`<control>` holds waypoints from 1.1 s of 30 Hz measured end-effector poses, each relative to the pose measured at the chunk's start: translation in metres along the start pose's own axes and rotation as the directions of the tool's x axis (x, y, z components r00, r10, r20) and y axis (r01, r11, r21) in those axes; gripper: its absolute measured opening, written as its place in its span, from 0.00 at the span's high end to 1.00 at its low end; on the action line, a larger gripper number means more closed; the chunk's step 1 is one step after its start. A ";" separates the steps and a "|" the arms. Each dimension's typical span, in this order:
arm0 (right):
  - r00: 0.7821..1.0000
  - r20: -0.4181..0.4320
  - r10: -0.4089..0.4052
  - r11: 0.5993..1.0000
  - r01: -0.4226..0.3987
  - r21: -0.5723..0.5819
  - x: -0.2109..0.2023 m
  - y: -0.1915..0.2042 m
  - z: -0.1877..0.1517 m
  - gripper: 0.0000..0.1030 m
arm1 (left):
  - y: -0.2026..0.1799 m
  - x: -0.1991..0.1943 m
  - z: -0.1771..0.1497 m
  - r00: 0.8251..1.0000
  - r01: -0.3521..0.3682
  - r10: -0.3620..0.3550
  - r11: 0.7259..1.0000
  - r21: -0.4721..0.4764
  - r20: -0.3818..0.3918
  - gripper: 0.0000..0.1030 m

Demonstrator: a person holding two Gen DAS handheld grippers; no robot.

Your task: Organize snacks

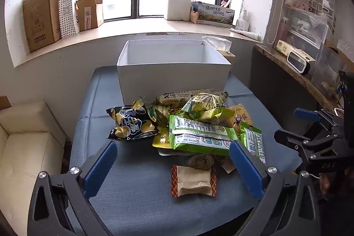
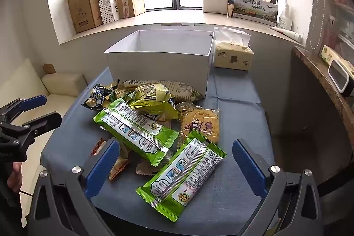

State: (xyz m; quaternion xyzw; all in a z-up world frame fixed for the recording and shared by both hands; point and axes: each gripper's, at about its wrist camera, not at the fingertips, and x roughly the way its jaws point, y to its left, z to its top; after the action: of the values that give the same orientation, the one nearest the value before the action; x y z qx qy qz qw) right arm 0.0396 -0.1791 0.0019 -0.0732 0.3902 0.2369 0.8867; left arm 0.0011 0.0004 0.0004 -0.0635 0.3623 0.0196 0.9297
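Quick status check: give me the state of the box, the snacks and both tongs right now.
White box: open-topped, nothing visible inside.
Snack pile: heaped on the table, outside the box.
Green packet: sealed, lying flat, nearest the right tongs.
Left tongs: open, holding nothing.
Right tongs: open, holding nothing.

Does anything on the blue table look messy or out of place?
Yes. The snack packets lie heaped, overlapping at odd angles, on the blue cloth-covered table, while the white open box behind them shows no snacks inside.
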 end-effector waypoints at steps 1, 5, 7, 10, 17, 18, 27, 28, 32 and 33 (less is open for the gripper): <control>1.000 0.002 0.006 1.000 -0.006 0.006 -0.001 0.000 0.000 0.00 | 0.000 0.001 0.001 1.000 0.004 -0.004 1.000 0.002 0.003 0.00; 1.000 -0.008 0.004 1.000 -0.004 0.007 0.000 0.000 -0.001 0.00 | -0.004 -0.005 -0.001 0.999 -0.018 0.017 1.000 0.022 0.033 0.00; 1.000 -0.006 0.004 1.000 -0.004 0.008 0.000 -0.001 -0.001 0.00 | -0.003 -0.005 0.000 1.000 -0.009 0.008 1.000 0.018 0.028 0.00; 1.000 -0.009 0.006 1.000 -0.006 0.011 0.007 -0.004 -0.001 0.00 | -0.002 -0.006 0.000 1.000 -0.007 0.007 1.000 0.024 0.027 0.00; 1.000 -0.006 -0.002 1.000 0.002 0.007 0.001 -0.001 -0.002 0.00 | -0.004 -0.008 0.002 1.000 -0.002 0.001 1.000 0.027 0.025 0.00; 1.000 -0.007 -0.002 1.000 0.002 0.007 0.001 -0.001 -0.003 0.00 | -0.004 -0.007 0.002 1.000 0.001 -0.001 1.000 0.026 0.024 0.00; 1.000 -0.014 -0.003 1.000 0.003 0.009 0.003 -0.001 -0.004 0.00 | -0.005 -0.007 0.001 1.000 -0.004 0.003 0.999 0.032 0.026 0.00; 1.000 -0.015 -0.002 1.000 0.002 0.009 0.004 -0.002 -0.004 0.00 | -0.005 -0.007 0.001 1.000 -0.005 0.004 0.999 0.032 0.026 0.00; 1.000 -0.019 -0.001 1.000 0.001 0.015 0.004 -0.002 -0.005 0.00 | -0.006 -0.007 0.000 1.000 -0.008 0.007 0.999 0.036 0.028 0.00; 1.000 -0.020 -0.001 1.000 0.001 0.015 0.005 -0.003 -0.005 0.00 | -0.006 -0.006 0.000 1.000 -0.009 0.008 0.999 0.037 0.027 0.00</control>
State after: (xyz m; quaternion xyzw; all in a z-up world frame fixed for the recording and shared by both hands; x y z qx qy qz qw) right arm 0.0403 -0.1812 -0.0048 -0.0689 0.4009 0.2326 0.8834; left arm -0.0030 -0.0055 0.0055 -0.0447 0.3505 0.0176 0.9353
